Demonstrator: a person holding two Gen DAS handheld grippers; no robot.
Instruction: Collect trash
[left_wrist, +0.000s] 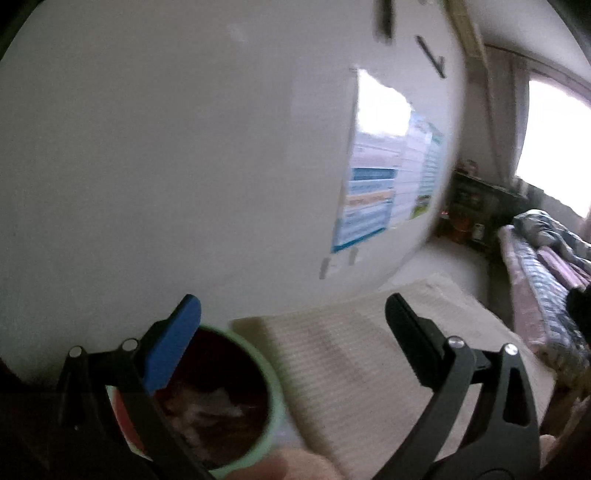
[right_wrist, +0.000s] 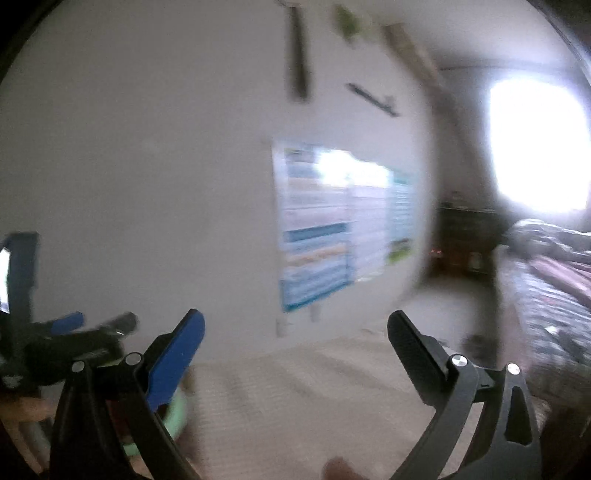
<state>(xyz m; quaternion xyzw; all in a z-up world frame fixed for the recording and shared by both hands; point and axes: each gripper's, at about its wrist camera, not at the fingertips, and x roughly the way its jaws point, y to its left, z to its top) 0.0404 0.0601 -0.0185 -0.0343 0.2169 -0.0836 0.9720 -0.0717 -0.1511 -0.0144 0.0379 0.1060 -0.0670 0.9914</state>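
A round bin with a pale green rim (left_wrist: 275, 398) and a dark red inside sits at the lower left of the left wrist view, with crumpled trash (left_wrist: 207, 410) lying in it. My left gripper (left_wrist: 291, 306) is above it, open, nothing between its blue and black fingers; the blue finger (left_wrist: 173, 347) overlaps the bin's near rim. In the right wrist view my right gripper (right_wrist: 295, 317) is also open and holds nothing. A bit of the green bin rim (right_wrist: 177, 410) shows behind its blue finger. The left gripper (right_wrist: 96, 322) appears blurred at the far left.
A white wall fills most of both views, with a blue and white poster (left_wrist: 384, 184) on it. A beige ribbed mat (left_wrist: 351, 362) covers the floor ahead. To the right stand a bed with patterned bedding (left_wrist: 546, 277), a dark shelf (left_wrist: 469, 206) and a bright window (left_wrist: 554, 147).
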